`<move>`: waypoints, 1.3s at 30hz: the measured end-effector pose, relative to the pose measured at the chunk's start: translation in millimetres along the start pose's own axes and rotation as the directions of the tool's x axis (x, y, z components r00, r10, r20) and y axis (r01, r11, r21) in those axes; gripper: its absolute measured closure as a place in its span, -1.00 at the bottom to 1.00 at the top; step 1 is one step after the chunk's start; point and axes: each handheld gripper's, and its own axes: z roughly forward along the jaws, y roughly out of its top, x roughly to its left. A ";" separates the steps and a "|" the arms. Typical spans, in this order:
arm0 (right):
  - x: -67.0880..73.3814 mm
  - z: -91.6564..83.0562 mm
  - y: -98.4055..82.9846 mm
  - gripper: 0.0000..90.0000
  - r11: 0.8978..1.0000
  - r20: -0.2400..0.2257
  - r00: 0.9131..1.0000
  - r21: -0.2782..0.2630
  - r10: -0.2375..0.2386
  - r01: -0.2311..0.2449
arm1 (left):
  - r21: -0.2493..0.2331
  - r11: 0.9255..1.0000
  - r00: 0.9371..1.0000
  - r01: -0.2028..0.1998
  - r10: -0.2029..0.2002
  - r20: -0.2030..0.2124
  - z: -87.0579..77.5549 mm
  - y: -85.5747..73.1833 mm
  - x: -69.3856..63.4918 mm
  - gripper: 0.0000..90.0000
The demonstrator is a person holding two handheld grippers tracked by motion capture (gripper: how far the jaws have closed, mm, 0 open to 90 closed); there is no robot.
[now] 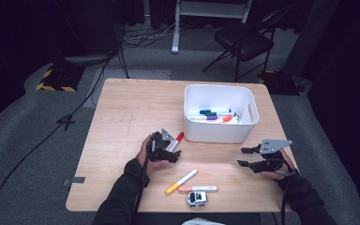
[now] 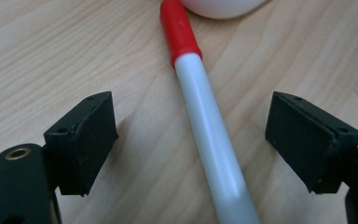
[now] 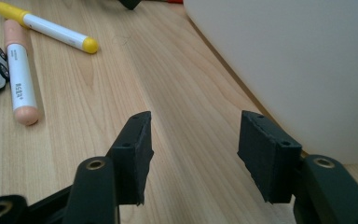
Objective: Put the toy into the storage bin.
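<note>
A white marker with a red cap (image 1: 176, 141) lies on the wooden table (image 1: 122, 117), just left of the white bin (image 1: 219, 133). My left gripper (image 1: 168, 152) is down at it. In the left gripper view the marker's barrel (image 2: 209, 135) runs between the two pads, and neither pad touches it; the jaws stand open around it. My right gripper (image 1: 243, 157) hovers low in front of the bin's right corner, open, with bare wood between its pads (image 3: 196, 149). Several capped markers lie inside the bin.
A yellow-capped marker (image 1: 182, 181), a peach-capped marker (image 1: 198, 189) and a small toy car (image 1: 196, 198) lie near the table's front edge, between my hands. In the right gripper view the bin wall (image 3: 298, 60) stands close on the right. A chair stands beyond the table.
</note>
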 end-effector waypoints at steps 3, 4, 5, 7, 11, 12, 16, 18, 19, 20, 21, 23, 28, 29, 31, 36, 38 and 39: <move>1.7 3.9 -1.6 0.00 1.000 -0.008 1.000 0.015 0.002 -0.001 | -0.014 1.000 1.000 0.008 -0.008 -0.024 4.0 5.1 1.0 -0.55; 2.4 5.5 -2.1 0.00 1.000 -0.012 1.000 0.018 0.003 -0.003 | -0.004 1.000 1.000 0.009 -0.009 -0.010 4.5 6.5 1.8 -0.51; 2.4 6.0 -2.3 -0.01 1.000 -0.014 1.000 0.030 0.001 -0.001 | -0.010 1.000 1.000 0.010 -0.010 -0.023 5.5 7.9 2.0 -0.47; 3.1 8.2 -3.2 -0.01 0.999 -0.020 1.000 0.032 0.003 -0.003 | -0.018 1.000 1.000 0.006 -0.006 -0.029 7.7 10.8 2.5 -0.42; 3.9 10.9 -3.6 -0.01 0.999 -0.030 1.000 0.042 0.003 -0.002 | -0.021 1.000 1.000 -0.004 0.004 0.001 10.2 13.4 0.2 -0.30; 3.9 11.3 -3.5 -0.01 0.999 -0.032 0.999 0.041 -0.003 0.004 | -0.019 1.000 1.000 -0.013 0.013 0.018 9.9 13.7 0.4 -0.23; 4.3 13.5 -4.9 -0.02 0.999 -0.037 0.999 0.048 0.003 -0.001 | -0.018 1.000 1.000 -0.006 0.006 0.000 8.8 14.3 0.3 -0.03; 4.2 14.6 -5.4 -0.03 0.998 -0.050 0.999 0.061 0.002 0.001 | -0.026 1.000 1.000 -0.004 0.004 -0.008 9.0 15.3 0.4 0.08; 5.0 15.7 -5.6 -0.03 0.998 -0.047 0.999 0.059 0.002 0.001 | -0.028 1.000 1.000 -0.005 0.005 -0.014 9.0 15.7 0.8 0.20; 4.7 16.0 -5.5 -0.04 0.998 -0.053 0.999 0.060 -0.005 0.008 | -0.027 1.000 1.000 -0.002 0.002 -0.016 8.8 16.0 1.1 0.22; 4.6 16.0 -5.3 -0.04 0.998 -0.054 0.999 0.064 -0.009 0.012 | -0.027 1.000 1.000 -0.008 0.008 -0.015 8.7 16.2 1.5 0.27; 5.3 16.5 -5.5 -0.04 0.998 -0.058 0.998 0.066 -0.007 0.011 | -0.031 0.999 1.000 -0.009 0.008 -0.007 9.2 15.8 1.0 0.42; 5.5 18.4 -7.3 -0.05 0.997 -0.069 0.998 0.075 -0.007 0.012 | -0.024 0.999 0.999 -0.022 0.024 0.046 7.1 14.2 0.9 0.53; 5.7 18.3 -7.5 -0.06 0.997 -0.072 0.997 0.076 -0.005 0.010 | -0.022 0.999 0.999 -0.023 0.024 0.047 5.7 13.6 1.2 0.54; 6.2 18.0 -7.4 -0.06 0.997 -0.072 0.997 0.076 -0.005 0.011 | -0.020 1.000 0.998 -0.021 0.022 0.063 3.2 11.0 1.4 0.56; 6.0 18.1 -7.3 -0.06 0.998 -0.076 0.997 0.063 -0.012 0.017 | -0.026 0.998 0.989 -0.064 0.067 0.132 -6.1 -0.2 -5.8 0.61; 6.3 18.2 -7.5 -0.07 0.997 -0.070 0.998 0.074 -0.002 0.008 | -0.024 0.995 0.979 -0.099 0.102 0.178 -8.1 -2.4 -11.8 0.61; 5.3 19.0 -7.4 -0.07 0.997 -0.077 0.997 0.071 -0.015 0.020 | -0.018 0.992 0.973 -0.126 0.127 0.190 -8.9 -2.9 -15.8 0.61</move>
